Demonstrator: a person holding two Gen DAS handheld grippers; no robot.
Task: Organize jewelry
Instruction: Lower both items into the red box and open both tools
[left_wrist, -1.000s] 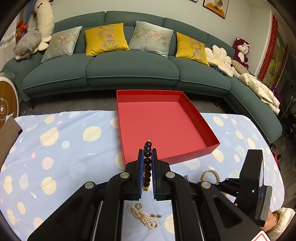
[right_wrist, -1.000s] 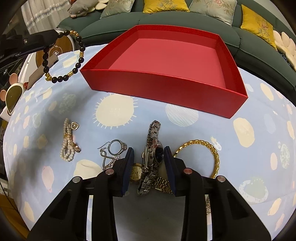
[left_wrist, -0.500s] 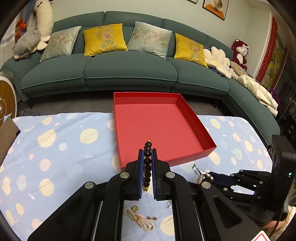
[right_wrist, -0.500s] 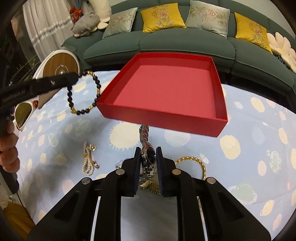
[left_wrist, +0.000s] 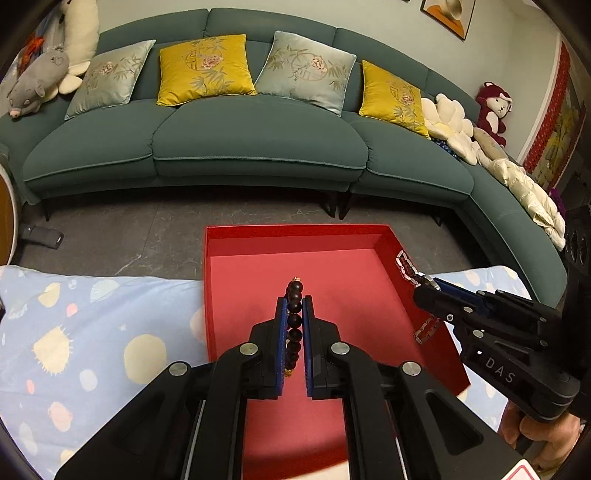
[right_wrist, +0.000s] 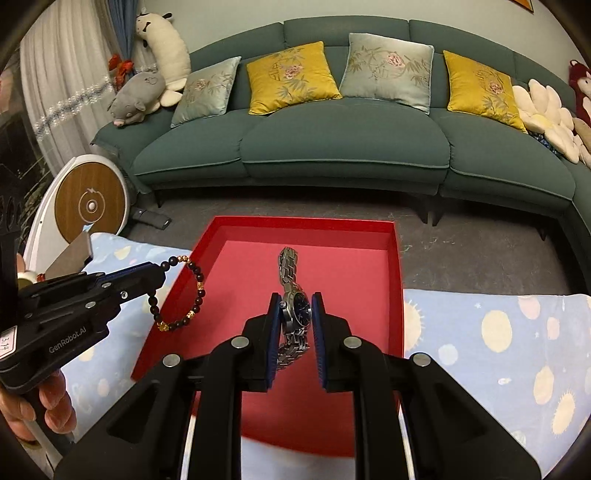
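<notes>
Left wrist view, centre: your left gripper (left_wrist: 294, 306) is clamped on the bead bracelet (left_wrist: 294, 325), its pads almost together, over the red tray (left_wrist: 236, 295); the tray fills the lower middle of the frame on the spotted cloth (left_wrist: 92, 332). Right wrist view, lower centre: your right gripper (right_wrist: 298, 314) pinches the steel watch (right_wrist: 295, 306) by its case, jaws having just narrowed onto it; the strap rises toward the upper middle and hangs below, above the tray floor. At left of that view the bracelet dangles beside the tray's left wall; a sofa (right_wrist: 332, 147) spans the top.
</notes>
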